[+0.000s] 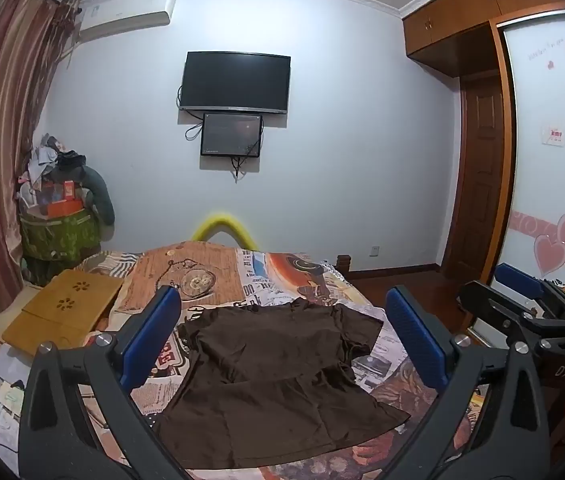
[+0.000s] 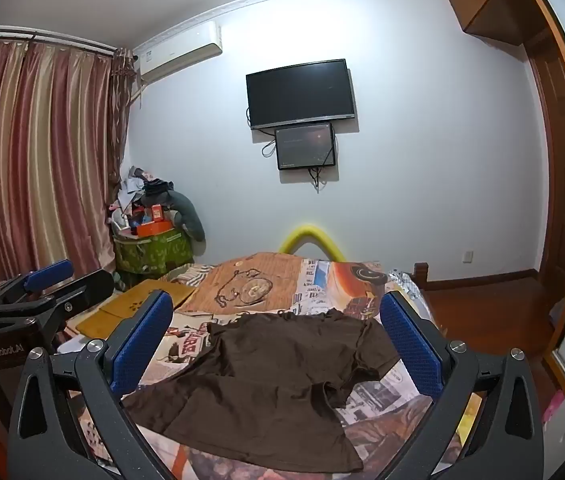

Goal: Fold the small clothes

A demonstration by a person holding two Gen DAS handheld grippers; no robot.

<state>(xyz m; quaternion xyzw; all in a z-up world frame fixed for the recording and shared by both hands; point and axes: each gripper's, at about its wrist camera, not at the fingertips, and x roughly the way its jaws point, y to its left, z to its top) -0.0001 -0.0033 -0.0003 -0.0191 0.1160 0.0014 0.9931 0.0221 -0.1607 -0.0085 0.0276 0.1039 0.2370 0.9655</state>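
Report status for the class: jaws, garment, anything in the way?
Left gripper and right gripper: jaws wide open, empty. Brown shirt spread on bed, unfolded, untouched. Wooden lap tray off to its left, not touching it.

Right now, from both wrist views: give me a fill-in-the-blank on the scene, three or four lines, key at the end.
1. The shirt spread on the bed is ____ in colour.
2. Both the left gripper and the right gripper have their jaws ____.
3. The TV hangs on the ____.
4. The wooden lap desk lies to the shirt's ____.

Missing words: brown; open; wall; left
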